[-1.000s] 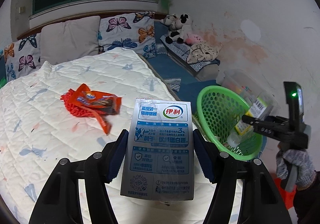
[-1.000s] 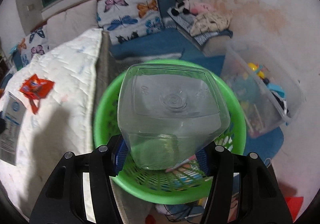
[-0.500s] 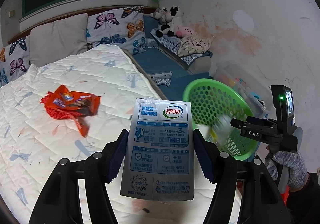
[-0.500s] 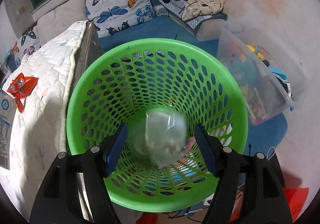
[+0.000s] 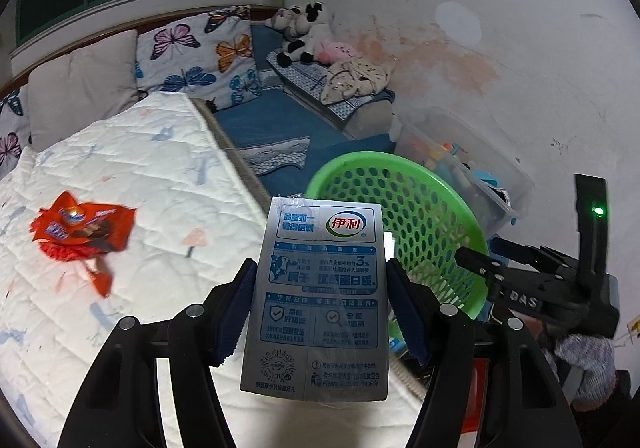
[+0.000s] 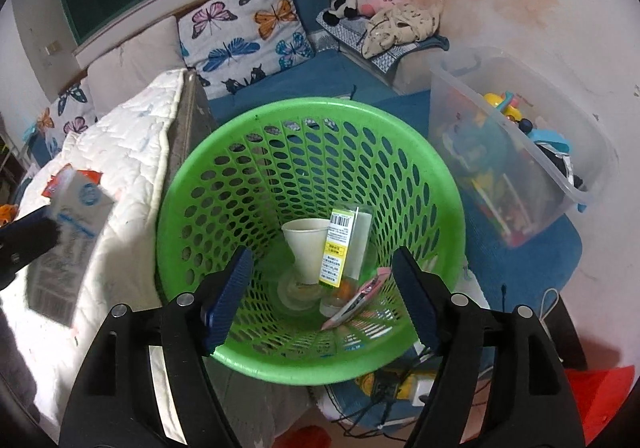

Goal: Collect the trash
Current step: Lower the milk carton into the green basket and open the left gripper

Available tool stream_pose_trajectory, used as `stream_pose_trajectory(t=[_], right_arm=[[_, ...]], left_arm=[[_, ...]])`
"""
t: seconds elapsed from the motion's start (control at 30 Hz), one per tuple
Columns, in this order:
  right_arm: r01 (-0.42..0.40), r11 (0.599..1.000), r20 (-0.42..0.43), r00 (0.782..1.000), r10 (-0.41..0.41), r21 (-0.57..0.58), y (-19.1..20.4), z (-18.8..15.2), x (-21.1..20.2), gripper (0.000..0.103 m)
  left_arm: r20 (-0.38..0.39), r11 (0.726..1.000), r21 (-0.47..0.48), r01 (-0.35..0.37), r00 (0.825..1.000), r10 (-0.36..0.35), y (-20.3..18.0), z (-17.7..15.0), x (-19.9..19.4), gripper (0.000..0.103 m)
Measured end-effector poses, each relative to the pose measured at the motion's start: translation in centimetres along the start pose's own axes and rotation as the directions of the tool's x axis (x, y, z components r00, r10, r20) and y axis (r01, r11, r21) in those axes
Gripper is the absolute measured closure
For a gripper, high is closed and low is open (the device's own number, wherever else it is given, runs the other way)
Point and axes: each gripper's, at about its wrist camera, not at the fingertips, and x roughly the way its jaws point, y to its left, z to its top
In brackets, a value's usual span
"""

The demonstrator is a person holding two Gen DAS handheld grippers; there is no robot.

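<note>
My left gripper is shut on a silver milk carton, upright between its blue pads above the bed's edge; the same carton shows at the left of the right wrist view. Behind it stands a green mesh basket. My right gripper hangs over the green basket with its jaws opening and nothing between them. At the basket's bottom lie a clear plastic bottle with a yellow label, a paper cup and a pink wrapper. An orange snack wrapper lies on the white quilt.
A clear plastic bin of toys stands right of the basket by the wall. Butterfly pillows and plush toys line the back. The right gripper and a gloved hand show at the left wrist view's right edge.
The right gripper let go of the clear bottle, which fell to the basket's bottom. The left gripper carried the milk carton rightward, closer to the basket.
</note>
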Motion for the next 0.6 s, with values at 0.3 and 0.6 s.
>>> stream_pose_trajectory(t=[0.3,0.6], right_arm=[[-0.021,1.000,0.041,0.999,0.020,0.023,-1.3,-1.0,-2.1,0.027],[-0.044,0.998,0.035,0.998,0.042,0.041,-1.9,-1.7,-2.0,0.027]], left_arm=[[-0.032,0.999,0.028,0.025,0.999,-0.024,-2.6,1.1,3.0,0.040],[-0.061,0.998,0.051,0.041,0.997,-0.038,-4.1,1.4,5.3,0.039]])
